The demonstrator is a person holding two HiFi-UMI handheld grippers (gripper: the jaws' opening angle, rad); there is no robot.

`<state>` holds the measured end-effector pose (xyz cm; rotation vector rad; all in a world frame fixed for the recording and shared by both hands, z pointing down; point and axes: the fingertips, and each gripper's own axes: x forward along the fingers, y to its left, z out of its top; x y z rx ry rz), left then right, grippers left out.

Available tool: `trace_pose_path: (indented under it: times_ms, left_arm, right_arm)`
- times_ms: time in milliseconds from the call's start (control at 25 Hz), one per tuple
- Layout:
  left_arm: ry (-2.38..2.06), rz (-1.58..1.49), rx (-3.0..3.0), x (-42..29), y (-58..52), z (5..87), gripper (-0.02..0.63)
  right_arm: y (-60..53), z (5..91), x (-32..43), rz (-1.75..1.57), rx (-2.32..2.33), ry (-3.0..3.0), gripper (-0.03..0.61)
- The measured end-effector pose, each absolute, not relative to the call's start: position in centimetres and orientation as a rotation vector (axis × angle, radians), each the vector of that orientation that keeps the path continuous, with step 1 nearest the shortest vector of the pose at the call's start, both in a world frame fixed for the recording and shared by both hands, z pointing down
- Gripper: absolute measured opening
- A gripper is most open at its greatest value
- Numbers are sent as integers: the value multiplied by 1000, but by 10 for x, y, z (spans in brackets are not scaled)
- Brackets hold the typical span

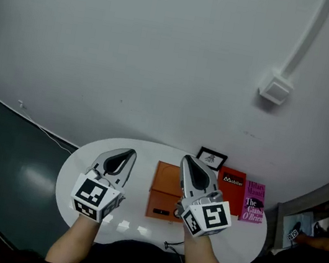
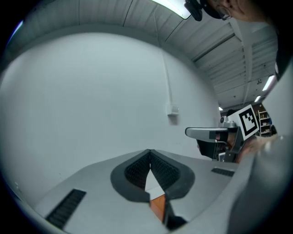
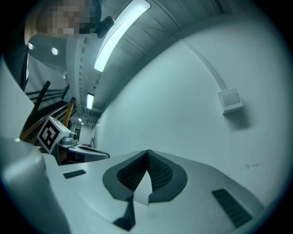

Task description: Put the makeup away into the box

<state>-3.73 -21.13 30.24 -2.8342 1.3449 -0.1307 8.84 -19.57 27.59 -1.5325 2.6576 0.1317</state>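
We count one white table (image 1: 78, 172), and on it one orange box (image 1: 165, 191), one small framed picture (image 1: 211, 158), one thin black cable (image 1: 173, 245) and two books, a red book (image 1: 231, 190) and a pink book (image 1: 253, 202). We also count two grippers, the left gripper (image 1: 128, 153) and the right gripper (image 1: 188, 160), and one white junction box (image 1: 276, 89) on the wall.

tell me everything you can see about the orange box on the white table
The orange rectangular box looks matte and appears closed. A small dark clasp sits on its front face, the side nearest the person. It lies flat near the middle of the white oval table. In the head view the right gripper covers its right edge; whether they touch cannot be told.
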Motion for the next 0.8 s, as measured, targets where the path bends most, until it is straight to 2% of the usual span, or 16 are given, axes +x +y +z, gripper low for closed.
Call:
trace_pose_path:
  times_ms: [400,800]
  left_arm:
    - [1439,-109,-2765,-66,-215,289,10]
    - [1430,-120,-2787,-61,-213,296,10]
  right_arm:
    - [-194,273,139,140,-1650,2589,34]
    - [-188,282,118,131,-1599,2654,34]
